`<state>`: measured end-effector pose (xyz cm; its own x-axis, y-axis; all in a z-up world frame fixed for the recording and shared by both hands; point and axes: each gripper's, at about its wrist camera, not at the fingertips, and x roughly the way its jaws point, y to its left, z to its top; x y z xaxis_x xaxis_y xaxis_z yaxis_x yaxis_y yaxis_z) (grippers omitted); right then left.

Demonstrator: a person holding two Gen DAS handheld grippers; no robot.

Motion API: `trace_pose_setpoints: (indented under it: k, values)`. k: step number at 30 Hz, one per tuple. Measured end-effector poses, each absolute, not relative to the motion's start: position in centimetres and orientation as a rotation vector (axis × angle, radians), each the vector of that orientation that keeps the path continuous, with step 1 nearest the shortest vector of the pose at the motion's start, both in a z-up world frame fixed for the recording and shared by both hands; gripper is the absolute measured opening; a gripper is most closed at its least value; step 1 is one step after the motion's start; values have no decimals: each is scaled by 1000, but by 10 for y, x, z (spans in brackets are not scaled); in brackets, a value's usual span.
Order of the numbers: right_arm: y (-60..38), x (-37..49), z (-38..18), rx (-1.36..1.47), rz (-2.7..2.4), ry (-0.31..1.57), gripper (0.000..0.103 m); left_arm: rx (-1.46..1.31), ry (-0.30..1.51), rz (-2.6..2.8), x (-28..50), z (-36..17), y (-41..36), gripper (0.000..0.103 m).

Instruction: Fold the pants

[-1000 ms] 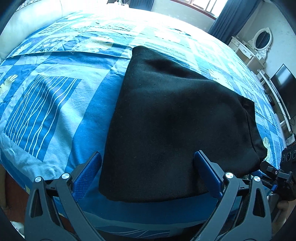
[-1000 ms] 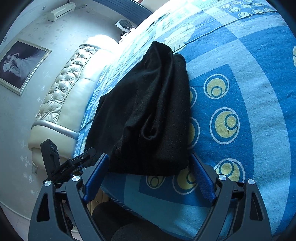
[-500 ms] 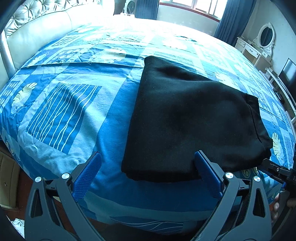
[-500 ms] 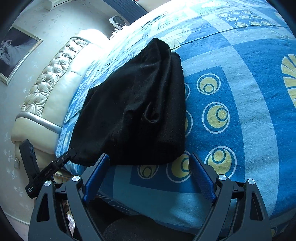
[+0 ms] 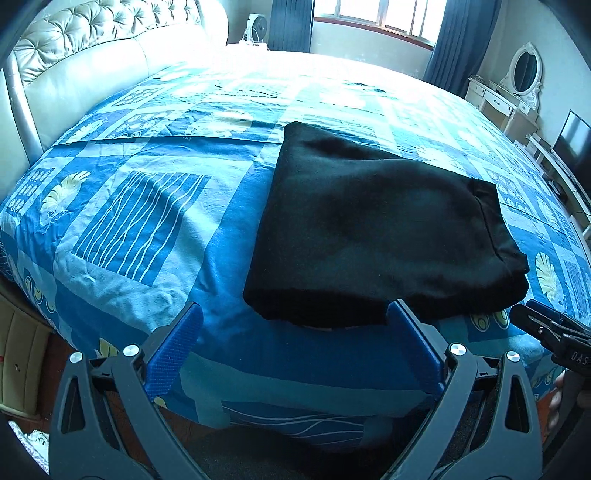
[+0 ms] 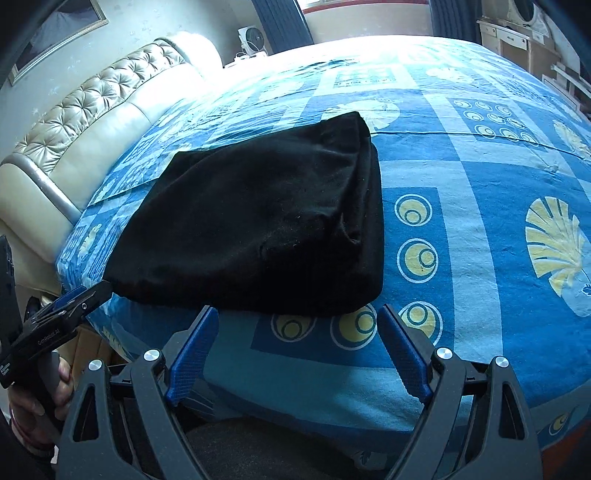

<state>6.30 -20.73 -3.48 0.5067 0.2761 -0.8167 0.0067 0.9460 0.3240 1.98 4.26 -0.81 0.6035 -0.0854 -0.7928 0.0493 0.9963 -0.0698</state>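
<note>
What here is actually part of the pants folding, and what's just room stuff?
Part of the job:
black pants, folded on the bed
left gripper, open
right gripper, open

Just there:
blue bedspread
headboard
fan
dressing table

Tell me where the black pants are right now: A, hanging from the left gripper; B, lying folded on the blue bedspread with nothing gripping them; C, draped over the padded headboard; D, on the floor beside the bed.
B: the pants lie as a folded bundle on the bedspread, and both the left gripper and the right gripper have open jaws, clear of the cloth.
</note>
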Motion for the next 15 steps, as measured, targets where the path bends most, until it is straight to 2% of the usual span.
trace_pose_setpoints:
  k: [15]
  values:
    - [-203,59,-37,262,128,1033,86,12,888,-76,11,-5,34,100]
